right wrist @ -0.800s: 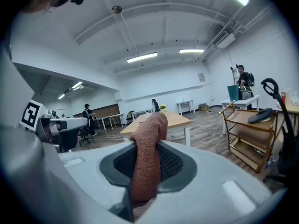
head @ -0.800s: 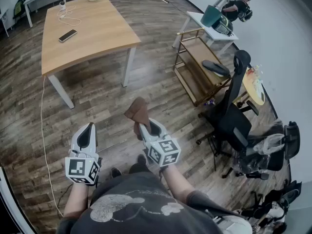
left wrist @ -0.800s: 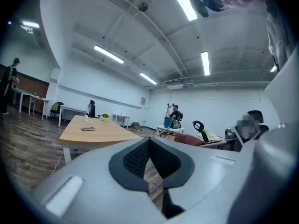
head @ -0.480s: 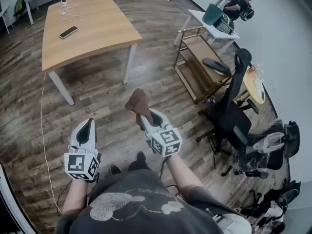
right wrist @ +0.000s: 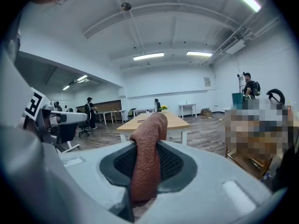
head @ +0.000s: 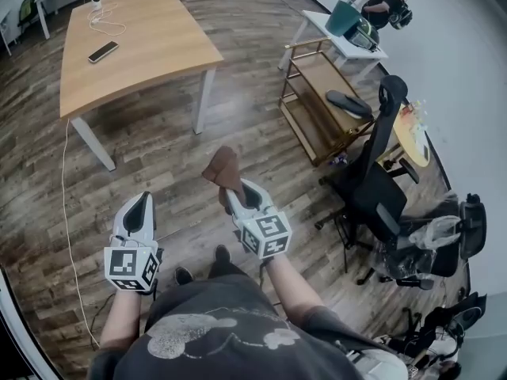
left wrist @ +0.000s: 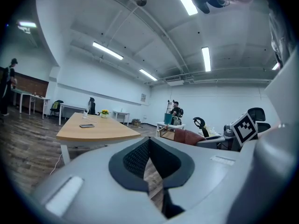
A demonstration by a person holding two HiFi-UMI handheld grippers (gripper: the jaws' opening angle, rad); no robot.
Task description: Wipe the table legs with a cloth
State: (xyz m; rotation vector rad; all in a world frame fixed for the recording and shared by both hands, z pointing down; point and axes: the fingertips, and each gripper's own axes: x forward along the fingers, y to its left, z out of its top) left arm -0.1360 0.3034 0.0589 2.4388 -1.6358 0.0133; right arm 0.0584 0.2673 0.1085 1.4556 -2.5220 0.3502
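A brown cloth point(head: 224, 169) point(right wrist: 147, 157) sticks up from my right gripper point(head: 235, 190), whose jaws are shut on it. My left gripper point(head: 140, 210) is beside it to the left, shut and holding nothing. Both hang above the wooden floor in front of the person. The wooden table point(head: 127, 42) with white legs point(head: 203, 99) stands farther ahead; its near left leg point(head: 92, 142) is also in sight. In the right gripper view the table point(right wrist: 166, 121) shows behind the cloth, and in the left gripper view the table point(left wrist: 93, 131) sits ahead to the left.
A phone point(head: 104, 51) and a white cable point(head: 103, 22) lie on the table top. A wooden cart point(head: 321, 109) and a black office chair point(head: 379, 182) stand to the right. A white cable point(head: 66, 212) trails over the floor at left. A person point(head: 386, 8) is at far right.
My right gripper with the cloth has moved forward and slightly up. The view has shifted a little, with the table now nearer the top left. The left gripper has barely moved.
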